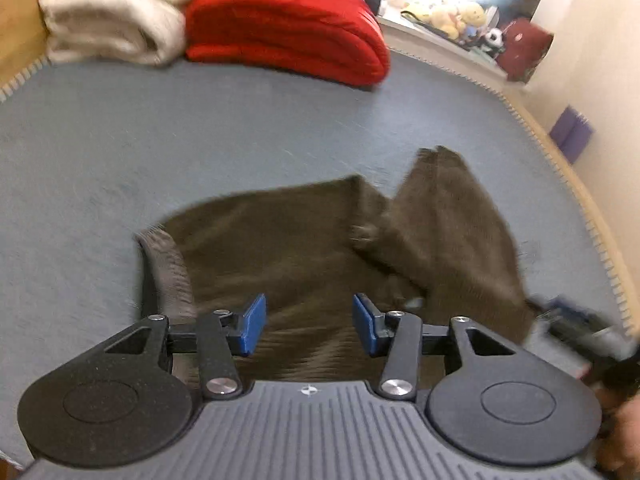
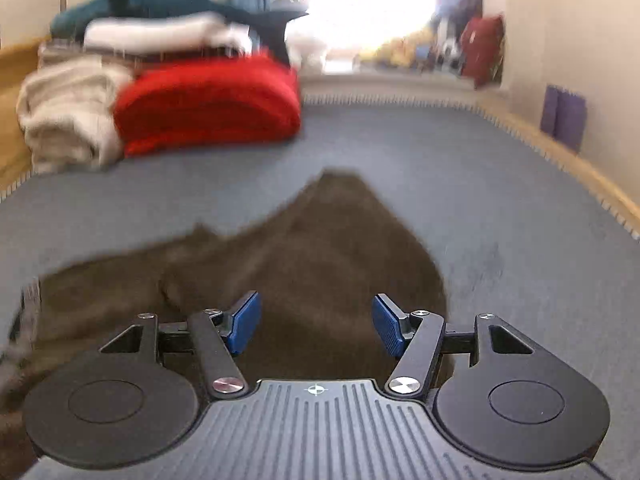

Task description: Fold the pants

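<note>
While pants (image 1: 304, 240) lie below, both hand-held grippers gape empty

A bedroom at home: folded blankets (image 2: 208, 108) stacked upper left on a blue bed (image 2: 500, 184), soft toys (image 1: 456, 14) along the window ledge.

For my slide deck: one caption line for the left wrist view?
Open left gripper above brown pants lying partly folded on a blue-grey rug, red blanket behind.

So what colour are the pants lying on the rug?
Dark olive-brown, plain, no pattern; the pants show best in the left wrist view, on the grey-blue rug.
</note>
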`<state>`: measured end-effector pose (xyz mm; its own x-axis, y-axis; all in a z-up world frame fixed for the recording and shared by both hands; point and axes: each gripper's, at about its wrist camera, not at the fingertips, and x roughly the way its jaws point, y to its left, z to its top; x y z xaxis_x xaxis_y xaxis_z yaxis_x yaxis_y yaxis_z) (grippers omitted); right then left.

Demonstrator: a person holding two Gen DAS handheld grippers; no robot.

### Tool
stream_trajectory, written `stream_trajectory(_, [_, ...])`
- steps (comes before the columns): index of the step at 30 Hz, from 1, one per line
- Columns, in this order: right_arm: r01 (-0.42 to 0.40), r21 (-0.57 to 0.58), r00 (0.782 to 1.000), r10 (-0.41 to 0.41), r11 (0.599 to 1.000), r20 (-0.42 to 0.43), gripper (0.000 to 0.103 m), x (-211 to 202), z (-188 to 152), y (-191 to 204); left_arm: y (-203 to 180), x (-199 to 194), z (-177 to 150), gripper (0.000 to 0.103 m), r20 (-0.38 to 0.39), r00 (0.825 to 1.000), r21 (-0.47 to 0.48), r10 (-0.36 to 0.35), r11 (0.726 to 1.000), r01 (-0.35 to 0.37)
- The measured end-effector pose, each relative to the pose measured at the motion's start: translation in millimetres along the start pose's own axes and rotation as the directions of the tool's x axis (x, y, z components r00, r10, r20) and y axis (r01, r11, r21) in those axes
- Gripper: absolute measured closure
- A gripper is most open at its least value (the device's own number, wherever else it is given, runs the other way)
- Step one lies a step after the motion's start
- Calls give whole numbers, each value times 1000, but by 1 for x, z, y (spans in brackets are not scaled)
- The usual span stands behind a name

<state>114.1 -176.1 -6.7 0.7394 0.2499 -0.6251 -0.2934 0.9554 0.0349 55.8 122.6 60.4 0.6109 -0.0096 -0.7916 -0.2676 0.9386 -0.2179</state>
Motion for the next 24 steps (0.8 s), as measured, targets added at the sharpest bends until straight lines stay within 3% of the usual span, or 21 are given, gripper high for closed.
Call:
stream_trajectory(1, [4,-21,999,-5,1000,-47,41,9,0,3,-2,5,2,49,-12,1000,1,-7,1000,7])
stream_trajectory(4, [2,-37,999,-4,999,-49,41,19,5,9,-3,22,6,49,-45,998,18,35,999,-34])
stream_trajectory(7, [18,-35,997,-21,999,-74,41,33,6,11,6,31,11,48,-82,996,-35,15,999,-17])
stream_trajectory(13, [-7,-11,995,5,1000,-103,42,55,13,17,25,43,20,46,-89,995,-47,44,998,-48])
stream_trajectory(16, [-27,-7,993,26,1000,-115,46,67,16,24,32,47,23,45,-95,994,-37,62,997,-66])
stream_trajectory(24, [-69,-69,981,56,995,-184,42,115,16,58,35,55,15,44,-126,988,27,92,996,-90])
